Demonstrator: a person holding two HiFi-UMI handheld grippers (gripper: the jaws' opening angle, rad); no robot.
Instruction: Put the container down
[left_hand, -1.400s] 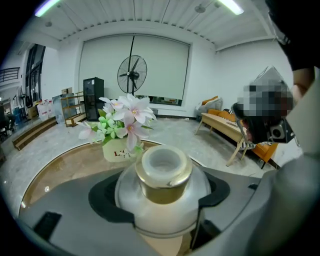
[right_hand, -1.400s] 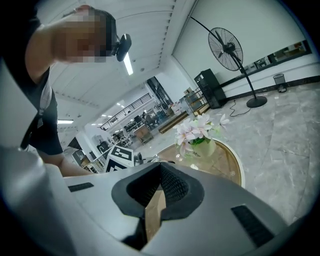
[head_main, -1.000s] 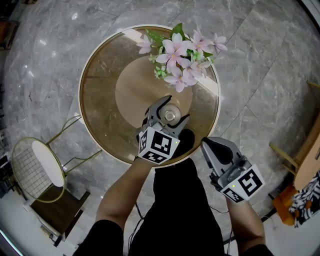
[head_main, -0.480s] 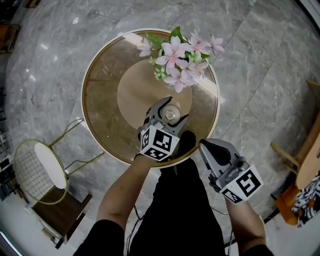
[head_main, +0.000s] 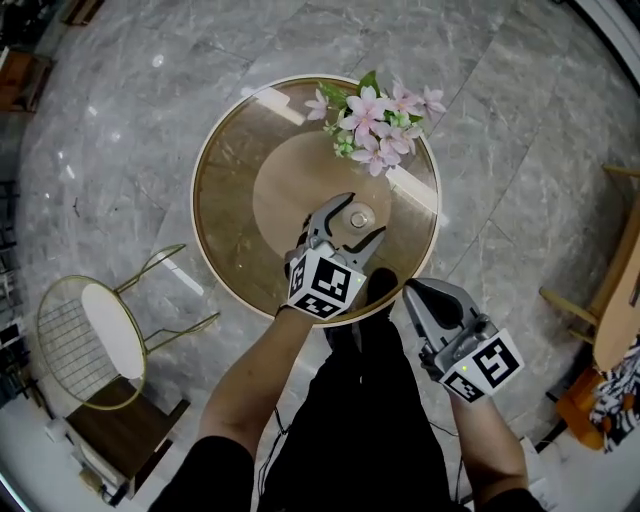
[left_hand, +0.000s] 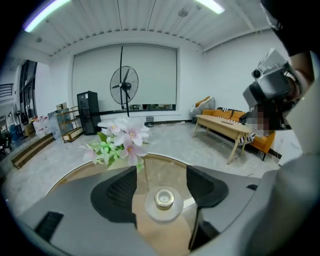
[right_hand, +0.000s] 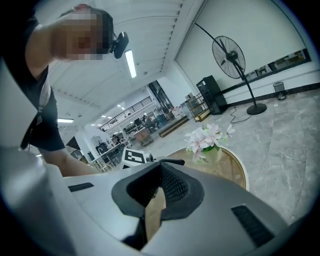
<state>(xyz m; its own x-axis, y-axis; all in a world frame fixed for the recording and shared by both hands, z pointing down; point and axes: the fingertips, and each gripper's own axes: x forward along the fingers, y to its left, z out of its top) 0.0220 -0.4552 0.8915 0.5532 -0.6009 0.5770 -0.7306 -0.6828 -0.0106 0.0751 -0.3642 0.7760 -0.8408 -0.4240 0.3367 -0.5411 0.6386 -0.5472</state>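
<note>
The container (head_main: 359, 216) is a small frosted bottle with a gold cap (left_hand: 163, 200). It stands upright on the round glass table (head_main: 230, 190), near the table's front edge. My left gripper (head_main: 350, 222) reaches around it, one jaw on each side. In the left gripper view a gap shows between each pad and the bottle, and the jaws (left_hand: 161, 172) are closing. My right gripper (head_main: 414, 292) hovers off the table's front right edge, with its jaws (right_hand: 161, 167) shut on nothing.
A vase of pink flowers (head_main: 375, 115) stands at the table's far right rim. A gold wire chair (head_main: 85, 340) is on the marble floor to the left. Wooden furniture (head_main: 615, 300) sits at the right edge. A standing fan (left_hand: 124, 85) and a long wooden bench (left_hand: 225, 125) are farther off.
The head view has pulled back and shifted, so the table looks smaller. The left gripper stays around the standing bottle. The right gripper has hardly moved.
</note>
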